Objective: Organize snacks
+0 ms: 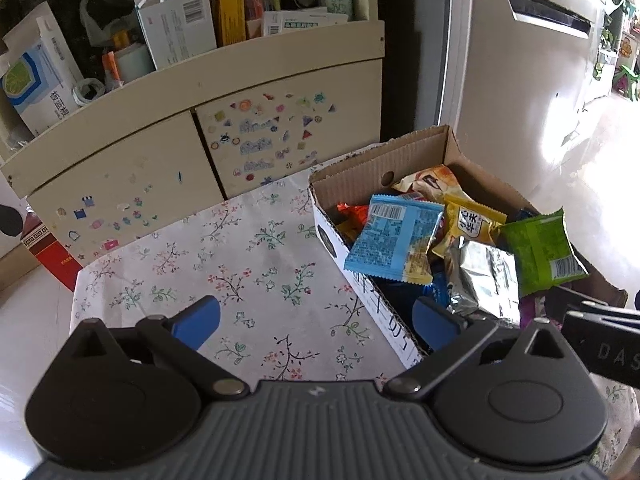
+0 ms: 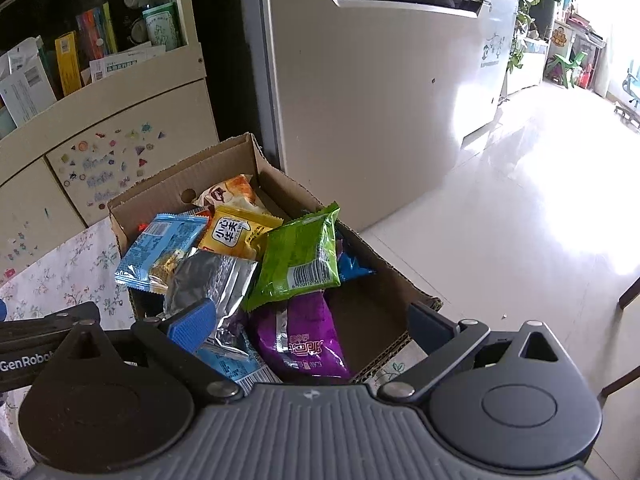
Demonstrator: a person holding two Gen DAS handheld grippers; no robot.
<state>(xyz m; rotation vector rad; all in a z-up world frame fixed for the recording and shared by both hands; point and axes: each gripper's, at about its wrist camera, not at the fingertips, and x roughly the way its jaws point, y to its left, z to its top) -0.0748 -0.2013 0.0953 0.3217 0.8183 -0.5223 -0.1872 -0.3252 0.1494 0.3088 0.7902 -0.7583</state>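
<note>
1. Right wrist view: the right gripper hovers over the near end of the cardboard box, fingers spread wide and holding nothing. The purple packet lies directly between them.
2. Left wrist view: the left gripper is likewise spread and empty. It straddles the box's near wall, with one finger over the floral tablecloth.
3. Location: all snacks lie heaped in the box, which sits on the tablecloth beside the refrigerator.
4. Recommended step: take one top packet only. The green packet rests uppermost, overlapping the silver packet and the purple one.
5. Grip across the short width, near a sealed edge, so that neighbours are not dragged.
6. Orientation: the green packet's long axis runs from near-left to far-right, barcode end nearest the camera.
7. The blue packet leans on the box's left wall.
</note>
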